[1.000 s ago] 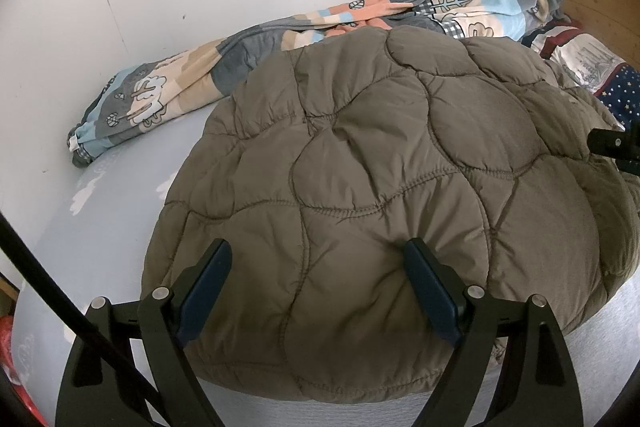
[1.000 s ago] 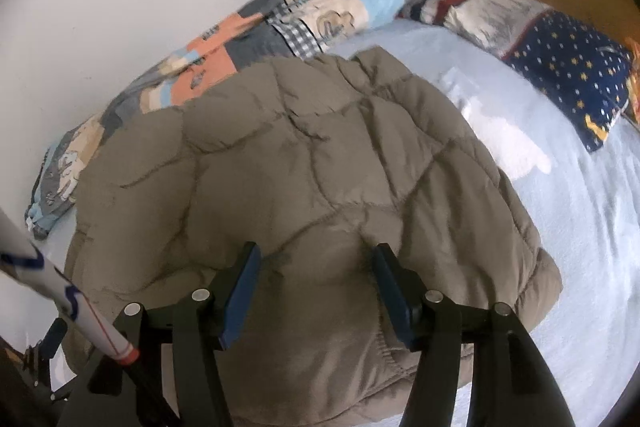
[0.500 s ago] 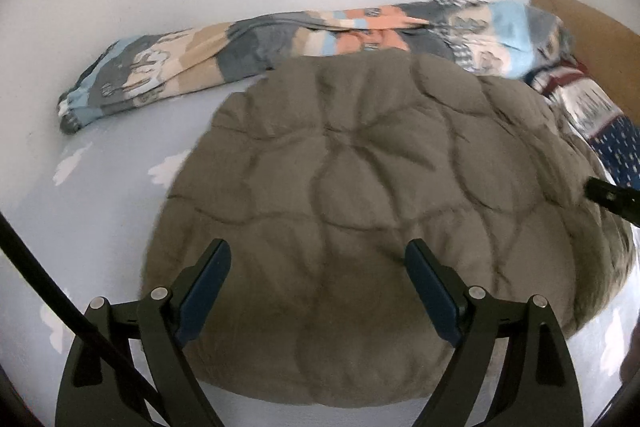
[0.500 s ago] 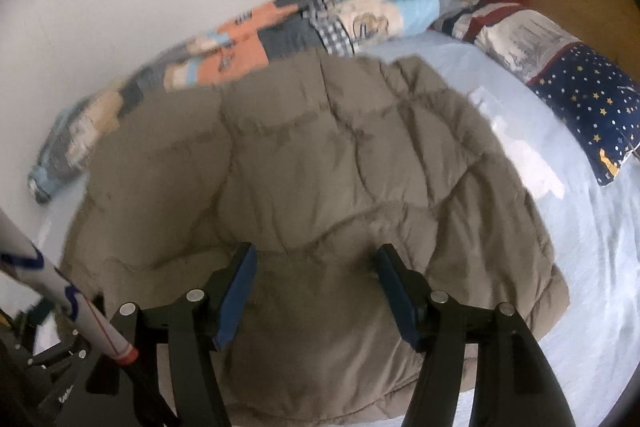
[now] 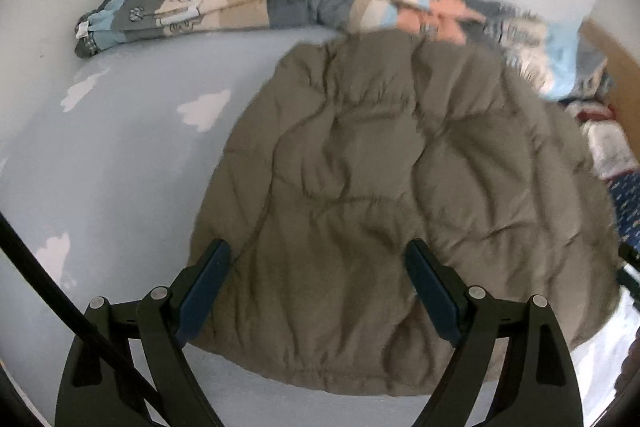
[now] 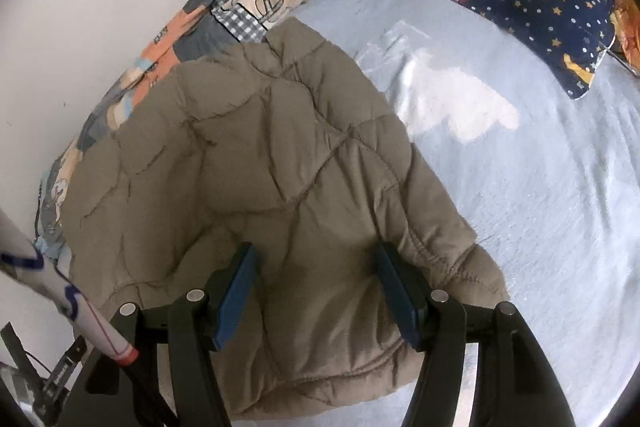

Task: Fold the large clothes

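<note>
Your left gripper (image 5: 318,287) and right gripper (image 6: 316,291) both hang spread wide over the quilted olive jacket (image 6: 256,187), gripping nothing. Jacket fills frame center on the pale blue sheet (image 6: 520,187) (patchwork blanket (image 5: 224,3) along the wall, upper frame).

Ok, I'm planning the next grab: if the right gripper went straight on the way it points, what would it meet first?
Most likely the quilted olive jacket: the open right gripper points down at its near part, with nothing visible in between. How far off the fabric lies is hard to judge.
</note>
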Available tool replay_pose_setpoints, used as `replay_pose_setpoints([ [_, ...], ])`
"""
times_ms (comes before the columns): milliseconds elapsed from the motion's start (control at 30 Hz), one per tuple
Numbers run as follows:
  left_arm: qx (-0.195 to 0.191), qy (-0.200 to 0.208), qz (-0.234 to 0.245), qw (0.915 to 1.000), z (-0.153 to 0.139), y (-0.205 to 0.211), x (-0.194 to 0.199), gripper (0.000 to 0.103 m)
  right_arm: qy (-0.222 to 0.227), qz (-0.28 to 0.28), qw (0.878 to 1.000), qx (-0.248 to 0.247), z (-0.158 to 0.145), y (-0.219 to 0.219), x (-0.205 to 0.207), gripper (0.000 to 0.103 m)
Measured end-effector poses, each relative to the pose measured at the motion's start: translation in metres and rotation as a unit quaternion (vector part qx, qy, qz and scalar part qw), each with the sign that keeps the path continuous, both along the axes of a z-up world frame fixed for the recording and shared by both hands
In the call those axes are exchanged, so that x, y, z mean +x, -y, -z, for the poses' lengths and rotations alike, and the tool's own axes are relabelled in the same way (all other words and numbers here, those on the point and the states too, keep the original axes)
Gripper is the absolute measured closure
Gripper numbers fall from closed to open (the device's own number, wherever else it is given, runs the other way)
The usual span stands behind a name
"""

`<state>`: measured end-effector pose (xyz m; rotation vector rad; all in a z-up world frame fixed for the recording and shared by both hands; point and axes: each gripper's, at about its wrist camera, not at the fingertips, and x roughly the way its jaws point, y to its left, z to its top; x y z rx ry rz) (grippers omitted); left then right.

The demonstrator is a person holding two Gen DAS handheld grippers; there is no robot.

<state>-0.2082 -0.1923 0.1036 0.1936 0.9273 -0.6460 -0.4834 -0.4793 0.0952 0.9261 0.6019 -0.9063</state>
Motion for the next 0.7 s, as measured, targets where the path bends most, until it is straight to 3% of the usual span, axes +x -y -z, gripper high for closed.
replay_pose_setpoints([
  [100,-0.021,-0.022,-0.006,0.9995,-0.008,-0.015,0.007,0.015,0.022,0.011,1.0,-0.018,-0.018,-0.001,-0.021,0.036],
  [167,-0.022,-0.049,-0.017,0.9984,-0.005,-0.022,0.012,0.015,0.02,0.028,0.999,-0.017,-0.02,0.001,-0.039,0.03],
  [267,-0.041,-0.115,-0.051,0.9912,0.005,-0.049,0.025,0.015,0.051,0.072,0.996,0.032,-0.006,0.006,-0.077,0.026],
  [400,-0.079,-0.228,-0.129,0.9619,0.032,-0.092,0.04,0.015,0.116,0.113,0.981,0.109,0.019,0.005,-0.114,0.023],
  [500,-0.117,-0.29,-0.155,0.9371,0.053,-0.11,0.037,0.015,0.15,0.124,0.97,0.148,0.034,0.001,-0.125,0.023],
  [633,-0.164,-0.338,-0.17,0.911,0.071,-0.114,0.027,0.015,0.175,0.14,0.958,0.179,0.05,-0.002,-0.125,0.023],
  [700,-0.179,-0.342,-0.177,0.9053,0.075,-0.113,0.025,0.015,0.185,0.147,0.953,0.189,0.055,-0.002,-0.124,0.023],
])
